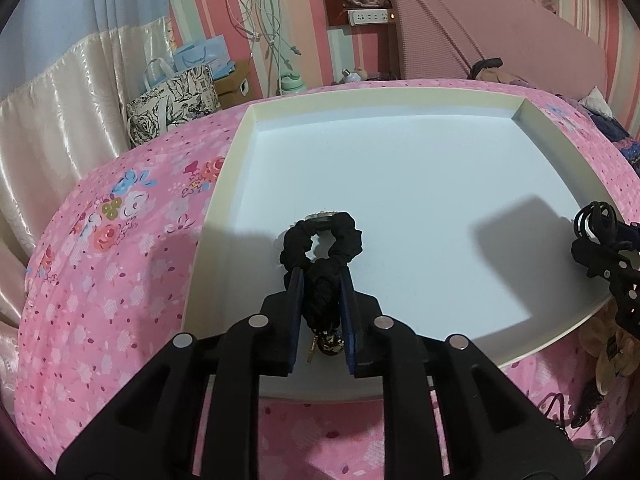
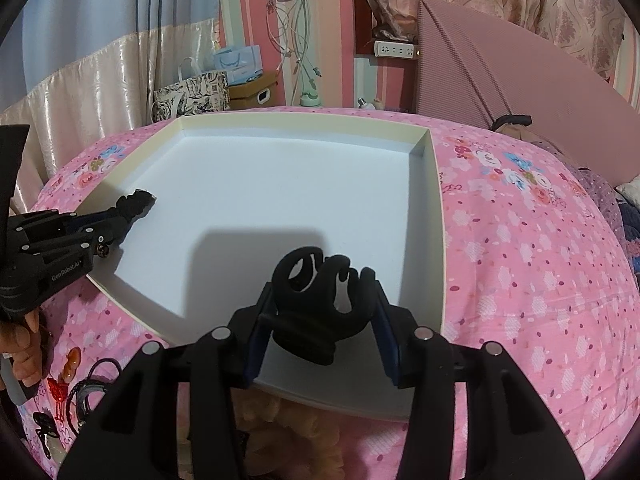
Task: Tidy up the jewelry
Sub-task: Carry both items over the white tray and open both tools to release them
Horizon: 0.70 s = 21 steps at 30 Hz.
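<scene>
Black scrunchie (image 1: 320,248) pinched in left gripper (image 1: 320,280), clip, seemingly, (image 2: 320,300) in right gripper (image 2: 324,308)

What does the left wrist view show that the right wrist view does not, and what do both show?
Only the left wrist view shows the scrunchie as a full loop pinched between the left gripper's fingers, with a small charm hanging below.

Only the right wrist view shows the hair claw close up, clamped in the right gripper, and the dark cords lying on the pink bedspread by the near left corner.

Both show the tray with its pale blue floor, both grippers over it, and the floral bag behind.
</scene>
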Each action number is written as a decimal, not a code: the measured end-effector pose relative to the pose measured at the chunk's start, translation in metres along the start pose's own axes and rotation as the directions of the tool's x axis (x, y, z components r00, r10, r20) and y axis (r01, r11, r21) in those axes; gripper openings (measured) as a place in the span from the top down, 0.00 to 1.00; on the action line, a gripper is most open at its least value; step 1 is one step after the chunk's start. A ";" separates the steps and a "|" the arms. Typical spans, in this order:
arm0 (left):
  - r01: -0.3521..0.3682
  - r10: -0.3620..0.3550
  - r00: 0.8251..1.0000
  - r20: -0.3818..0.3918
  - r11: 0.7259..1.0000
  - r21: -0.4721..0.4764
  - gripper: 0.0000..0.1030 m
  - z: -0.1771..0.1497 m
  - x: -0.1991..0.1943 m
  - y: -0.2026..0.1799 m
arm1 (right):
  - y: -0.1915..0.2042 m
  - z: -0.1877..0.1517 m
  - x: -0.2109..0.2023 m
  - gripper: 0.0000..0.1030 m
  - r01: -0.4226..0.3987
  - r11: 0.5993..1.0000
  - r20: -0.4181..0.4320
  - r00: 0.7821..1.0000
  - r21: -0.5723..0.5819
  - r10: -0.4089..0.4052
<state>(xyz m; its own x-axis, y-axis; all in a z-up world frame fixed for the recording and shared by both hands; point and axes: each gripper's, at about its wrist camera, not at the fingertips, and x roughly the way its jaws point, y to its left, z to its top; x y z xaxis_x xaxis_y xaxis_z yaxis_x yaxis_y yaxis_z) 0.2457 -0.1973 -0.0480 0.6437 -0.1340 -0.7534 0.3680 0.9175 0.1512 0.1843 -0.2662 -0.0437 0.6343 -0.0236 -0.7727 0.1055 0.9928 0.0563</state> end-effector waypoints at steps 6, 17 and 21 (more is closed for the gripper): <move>0.003 -0.003 1.000 0.002 1.000 -0.005 0.82 0.000 -0.001 0.002 | -0.001 0.001 -0.001 0.51 -0.002 1.000 0.000 1.000 -0.003 0.002; -0.002 0.002 1.000 0.011 1.000 -0.016 0.63 -0.002 -0.006 0.009 | -0.002 0.003 -0.009 0.35 -0.004 1.000 0.036 0.999 -0.002 0.004; -0.008 0.009 1.000 0.027 1.000 -0.017 0.59 -0.004 -0.010 0.010 | -0.002 0.003 -0.015 0.31 -0.016 1.000 0.064 0.998 -0.005 0.017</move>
<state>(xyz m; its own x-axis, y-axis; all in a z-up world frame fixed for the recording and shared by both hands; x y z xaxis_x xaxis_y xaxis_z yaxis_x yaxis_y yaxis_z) 0.2405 -0.1858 -0.0414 0.6651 -0.1364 -0.7342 0.3514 0.9247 0.1465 0.1769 -0.2685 -0.0308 0.6840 -0.0147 -0.7293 0.0916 0.9936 0.0659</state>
